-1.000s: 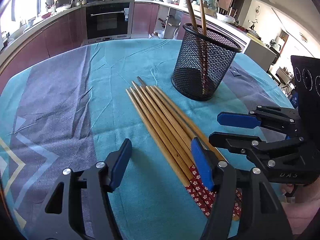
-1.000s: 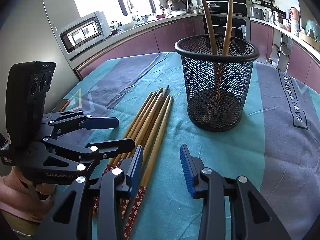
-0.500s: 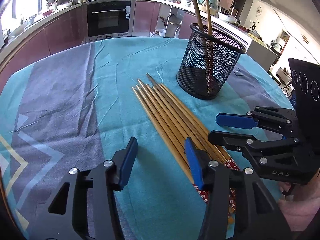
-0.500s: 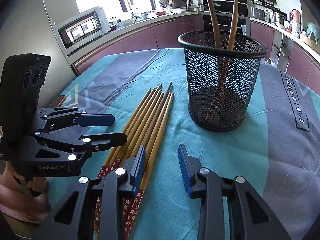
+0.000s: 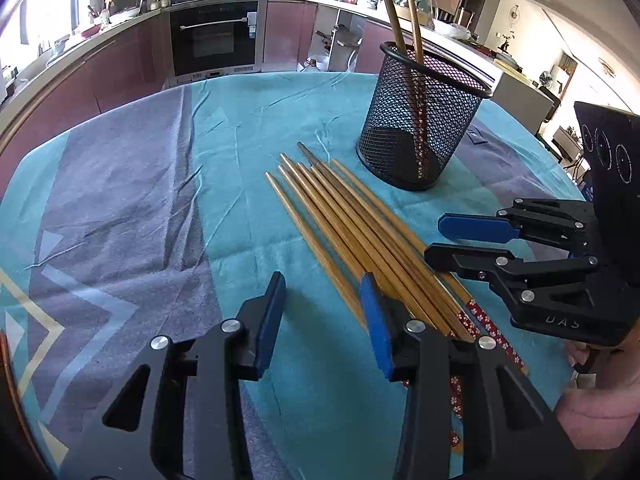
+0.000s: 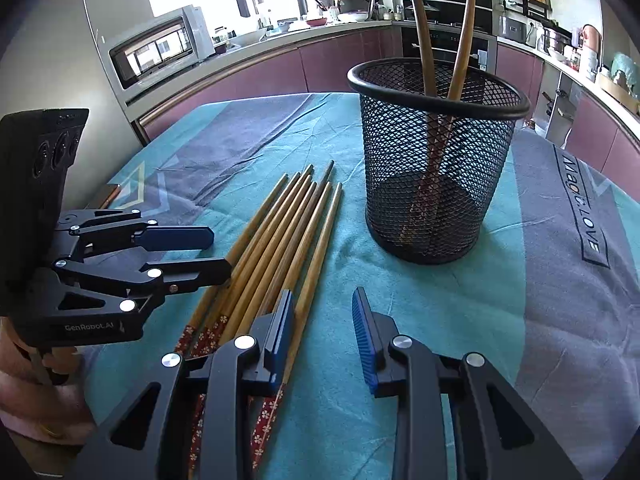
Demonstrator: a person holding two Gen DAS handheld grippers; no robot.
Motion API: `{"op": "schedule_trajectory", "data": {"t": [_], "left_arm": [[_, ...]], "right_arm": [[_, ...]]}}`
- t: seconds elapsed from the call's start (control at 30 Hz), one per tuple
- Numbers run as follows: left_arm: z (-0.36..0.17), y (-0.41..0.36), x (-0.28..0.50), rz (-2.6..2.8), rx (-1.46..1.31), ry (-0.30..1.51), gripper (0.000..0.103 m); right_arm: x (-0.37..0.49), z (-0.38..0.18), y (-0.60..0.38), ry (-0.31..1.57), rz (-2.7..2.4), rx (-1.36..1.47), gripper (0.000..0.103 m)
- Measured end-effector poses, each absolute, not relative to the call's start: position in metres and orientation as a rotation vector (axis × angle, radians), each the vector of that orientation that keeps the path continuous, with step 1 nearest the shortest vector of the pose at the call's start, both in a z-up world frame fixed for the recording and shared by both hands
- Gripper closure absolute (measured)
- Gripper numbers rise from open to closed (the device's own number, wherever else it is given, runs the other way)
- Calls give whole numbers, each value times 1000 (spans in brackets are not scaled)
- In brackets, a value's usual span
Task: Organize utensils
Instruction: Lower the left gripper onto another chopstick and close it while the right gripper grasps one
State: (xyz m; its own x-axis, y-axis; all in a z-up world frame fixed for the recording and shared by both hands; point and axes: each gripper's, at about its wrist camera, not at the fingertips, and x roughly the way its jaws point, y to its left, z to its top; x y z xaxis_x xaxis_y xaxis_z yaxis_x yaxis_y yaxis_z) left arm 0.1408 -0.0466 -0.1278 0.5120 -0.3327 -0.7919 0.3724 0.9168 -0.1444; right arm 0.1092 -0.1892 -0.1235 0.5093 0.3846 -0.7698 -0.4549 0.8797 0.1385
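**Chopsticks Fanned on the Cloth, Both Claws Spread**

A bundle of wooden chopsticks lies flat on the teal and grey tablecloth, tips pointing far, red flower-patterned handles near. Far right of the bundle stands a black mesh holder, upright, with two chopsticks leaning inside it, their tips rising above the rim.

The left gripper has its blue-padded fingers spread apart with nothing between them; its right finger sits over the near end of the bundle, its left finger over bare cloth. The right gripper is likewise spread and empty, its left finger over the rightmost chopsticks' handles, its right finger above bare cloth.

In the right wrist view the left gripper's body reads "GenRobot.AI". In the left wrist view the right gripper's body shows "DAS". The cloth's grey band at right carries boxed lettering that reads "Magic LOVE", the middle letters partly unclear. Kitchen cabinets, a built-in oven and a microwave stand beyond the table.
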Motion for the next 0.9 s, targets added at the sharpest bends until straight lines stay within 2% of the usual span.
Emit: {"op": "schedule_trajectory", "data": {"t": [0.07, 0.3, 0.4, 0.43, 0.53, 0.83, 0.9], "left_arm": [[-127, -47, 141, -422, 52, 944, 64], [-128, -52, 150, -394, 62, 937, 69], [-128, -52, 153, -374, 76, 934, 79], [-128, -50, 154, -365, 77, 936, 85], [-128, -44, 156, -376, 54, 942, 86], [-130, -43, 160, -368, 42, 943, 85], [-130, -44, 161, -363, 35, 944, 85]], "right_arm": [[110, -125, -190, 912, 494, -97, 78], [112, -125, -185, 904, 482, -118, 79], [114, -125, -183, 902, 478, -120, 82], [114, -125, -181, 901, 475, -123, 83], [115, -125, -183, 905, 476, -120, 88], [123, -126, -172, 901, 465, -132, 87], [125, -126, -171, 897, 464, -122, 91]]}}
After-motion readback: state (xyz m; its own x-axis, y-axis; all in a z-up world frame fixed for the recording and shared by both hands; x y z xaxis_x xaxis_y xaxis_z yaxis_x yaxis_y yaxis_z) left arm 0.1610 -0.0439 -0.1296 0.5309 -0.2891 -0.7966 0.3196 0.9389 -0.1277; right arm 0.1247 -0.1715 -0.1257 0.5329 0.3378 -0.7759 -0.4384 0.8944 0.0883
